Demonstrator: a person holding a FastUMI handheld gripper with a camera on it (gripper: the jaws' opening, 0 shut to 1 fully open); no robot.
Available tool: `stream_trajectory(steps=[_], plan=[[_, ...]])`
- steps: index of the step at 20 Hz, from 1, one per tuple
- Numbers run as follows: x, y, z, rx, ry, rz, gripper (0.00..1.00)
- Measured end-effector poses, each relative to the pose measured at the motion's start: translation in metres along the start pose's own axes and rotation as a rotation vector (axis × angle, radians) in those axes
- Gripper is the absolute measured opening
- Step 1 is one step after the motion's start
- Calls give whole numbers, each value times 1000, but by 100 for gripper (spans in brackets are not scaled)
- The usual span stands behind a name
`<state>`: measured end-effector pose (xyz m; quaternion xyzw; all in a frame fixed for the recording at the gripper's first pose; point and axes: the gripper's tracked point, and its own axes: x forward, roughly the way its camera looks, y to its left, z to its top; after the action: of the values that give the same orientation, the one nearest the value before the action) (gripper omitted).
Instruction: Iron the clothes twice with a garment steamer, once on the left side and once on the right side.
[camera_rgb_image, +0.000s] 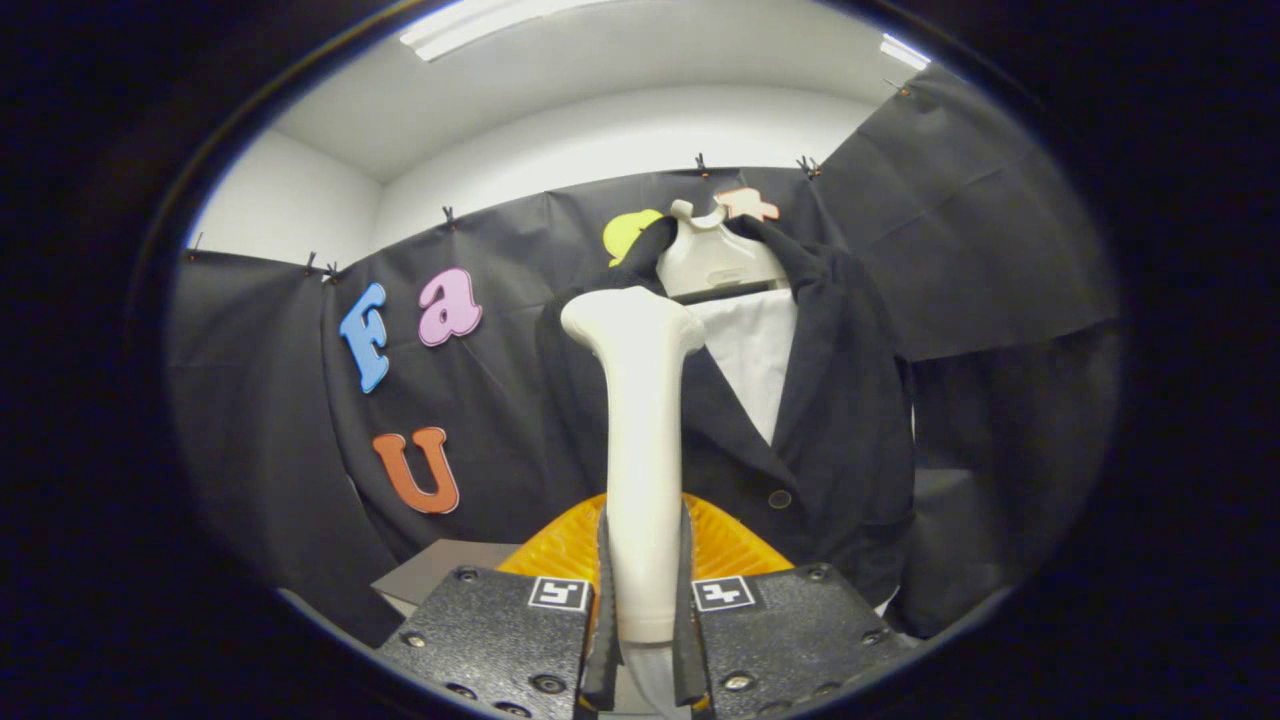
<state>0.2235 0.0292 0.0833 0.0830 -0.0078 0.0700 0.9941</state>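
Nearest to us, we see the hand-held black two-finger gripper (643, 600), its two textured finger blocks each carrying a small square black-and-white marker. The fingers (500, 630) are drawn together on the handle of the cream-white plastic garment steamer (643, 440), one pad pressing each side of the handle's lower end, so the tool is clamped between them.

The steamer stands upright out of the grip. Its shaft rises straight ahead of the fingers and widens at the top into a flat, flared head. We see that head against the upper left part of the garment, just below the shoulder; whether it touches the cloth we cannot tell.

Just beyond the fingers, on either side of the handle, we note a ribbed orange fan-shaped plastic part (560, 550). To the left of it lies a flat grey board (440, 570), partly hidden by the left finger block.

Further on hangs the black buttoned suit jacket (840, 400), its front facing us, lapels open over a white shirt panel (755, 350), with one dark button showing low on the front. The jacket sits on a cream-white plastic hanger form (715, 260) whose hook shows above the collar.

Behind everything we see the black cloth booth wall (980, 250), clipped along its upper edge, then the white room wall (620, 130) and ceiling lights (480, 25).
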Motion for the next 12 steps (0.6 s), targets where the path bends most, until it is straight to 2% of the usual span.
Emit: stream_trajectory(steps=[4, 12], plan=[[13, -5, -21, 18, 66, -13, 24], [4, -22, -62, -7, 130, -50, 25]])
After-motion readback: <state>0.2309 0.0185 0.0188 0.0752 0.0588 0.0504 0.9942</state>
